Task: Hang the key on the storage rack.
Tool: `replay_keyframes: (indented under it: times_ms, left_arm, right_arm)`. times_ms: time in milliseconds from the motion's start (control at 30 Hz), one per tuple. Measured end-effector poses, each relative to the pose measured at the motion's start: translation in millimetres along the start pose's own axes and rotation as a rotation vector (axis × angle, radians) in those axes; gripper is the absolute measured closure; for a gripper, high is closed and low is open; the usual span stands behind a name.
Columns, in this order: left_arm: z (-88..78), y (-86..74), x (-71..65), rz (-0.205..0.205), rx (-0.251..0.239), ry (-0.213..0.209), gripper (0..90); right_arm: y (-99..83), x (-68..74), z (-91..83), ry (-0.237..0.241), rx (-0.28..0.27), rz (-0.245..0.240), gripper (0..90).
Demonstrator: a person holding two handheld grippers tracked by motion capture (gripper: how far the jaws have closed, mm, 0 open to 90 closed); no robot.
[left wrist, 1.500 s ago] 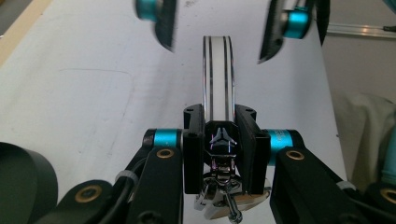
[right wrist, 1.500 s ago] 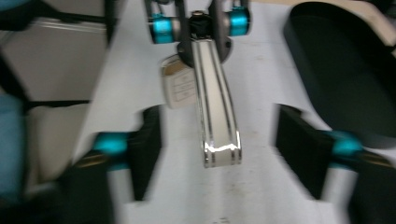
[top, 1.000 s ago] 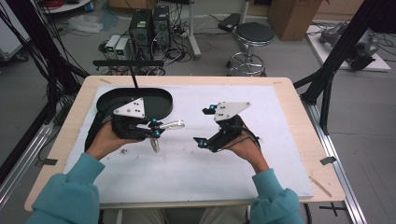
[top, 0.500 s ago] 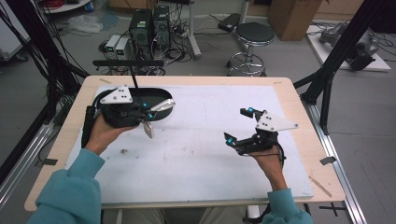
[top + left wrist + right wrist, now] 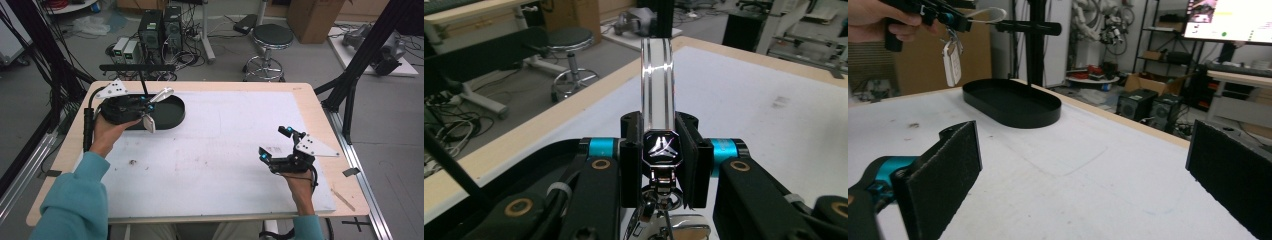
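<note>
Near the desk's point(image 5: 225, 210) far left corner, the left gripper point(image 5: 145, 106) has its fingers clamped on a keychain point(image 5: 161, 95) above the black oval tray point(image 5: 175, 116). The right gripper's point(image 5: 274, 145) fingers stand apart, near the right edge.

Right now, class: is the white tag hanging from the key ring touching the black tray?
Apart. In the right gripper view, the tag hangs from the left tool in mid-air, with clear background between it and the tray below.
</note>
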State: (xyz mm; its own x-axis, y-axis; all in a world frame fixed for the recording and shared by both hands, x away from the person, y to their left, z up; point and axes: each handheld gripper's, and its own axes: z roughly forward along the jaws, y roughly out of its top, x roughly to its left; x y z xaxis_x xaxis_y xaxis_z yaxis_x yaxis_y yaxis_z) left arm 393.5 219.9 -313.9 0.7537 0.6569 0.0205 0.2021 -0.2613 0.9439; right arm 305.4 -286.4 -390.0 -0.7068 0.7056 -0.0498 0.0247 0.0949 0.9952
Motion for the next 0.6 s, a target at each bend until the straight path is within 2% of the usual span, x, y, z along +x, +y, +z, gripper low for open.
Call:
replay_keyframes:
  times_ms: [200, 367, 533, 600]
  left_arm:
    - [9.8, -1.7, 10.5, -0.023, -0.048, 0.058, 74.3]
    - [15.6, -3.6, 14.9, -0.038, -0.052, 0.070, 74.3]
    - [21.4, 1.8, 19.5, -0.042, -0.054, 0.081, 74.3]
    - [24.0, 5.2, 20.7, -0.037, -0.052, 0.084, 74.3]
  right_arm:
    - [-10.6, -2.9, -5.6, -0.033, -0.009, 0.013, 0.8]
    - [-17.4, -4.3, -8.8, -0.061, -0.010, 0.013, 0.8]
    - [-21.7, -5.3, -11.1, -0.080, -0.020, 0.026, 0.8]
    - [-23.4, -5.5, -11.7, -0.091, -0.024, 0.010, 0.8]
